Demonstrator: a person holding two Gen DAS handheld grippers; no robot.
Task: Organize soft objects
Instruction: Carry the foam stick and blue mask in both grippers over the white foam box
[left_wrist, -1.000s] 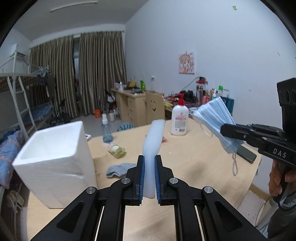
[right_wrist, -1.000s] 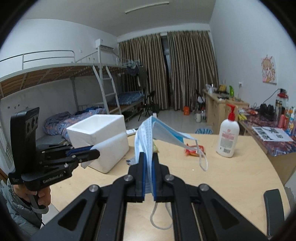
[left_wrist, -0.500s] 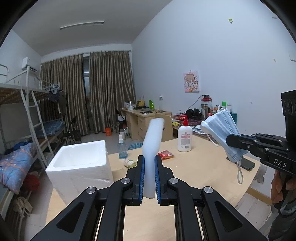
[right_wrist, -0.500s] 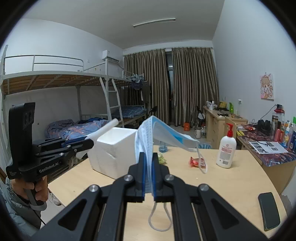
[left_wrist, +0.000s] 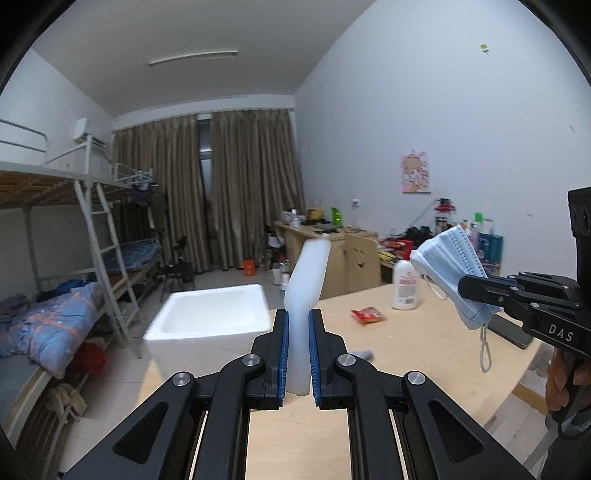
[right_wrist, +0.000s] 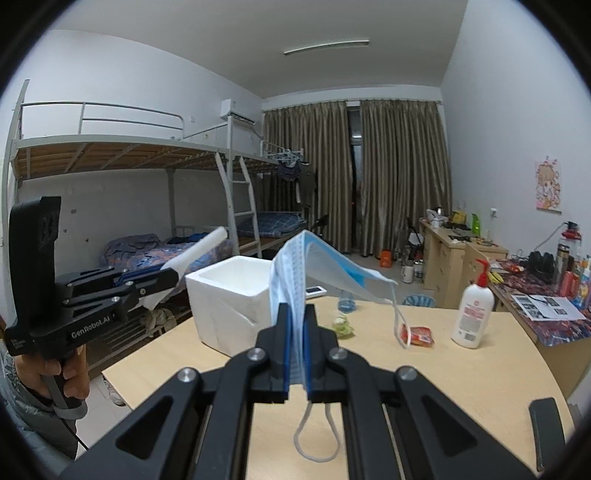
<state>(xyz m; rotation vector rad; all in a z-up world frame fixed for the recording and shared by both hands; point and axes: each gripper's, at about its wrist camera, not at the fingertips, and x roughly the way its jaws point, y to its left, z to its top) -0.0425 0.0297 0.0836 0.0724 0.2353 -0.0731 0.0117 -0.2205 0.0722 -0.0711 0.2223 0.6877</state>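
Note:
My left gripper (left_wrist: 297, 325) is shut on a white foam strip (left_wrist: 308, 273) that sticks up and forward, held in the air above the near edge of the round wooden table (left_wrist: 424, 354). My right gripper (right_wrist: 296, 321) is shut on a blue face mask (right_wrist: 314, 266), its ear loop hanging below. An open white foam box (left_wrist: 214, 310) stands on the table's left side; it also shows in the right wrist view (right_wrist: 232, 295). The left gripper with the foam strip (right_wrist: 199, 253) shows at the left of the right wrist view. The right gripper with the mask (left_wrist: 454, 273) shows at the right of the left wrist view.
On the table are a white pump bottle (right_wrist: 472, 314), a red snack packet (right_wrist: 419, 336), a small green item (right_wrist: 341, 325), a small spray bottle (right_wrist: 347, 301) and a black phone (right_wrist: 546, 424). A grey sock (left_wrist: 364, 355) lies behind my left fingers. A bunk bed (right_wrist: 147, 221) stands left.
Both grippers have risen and drawn back from the table, each still holding its object. The foam box now appears lower and farther away in both views.

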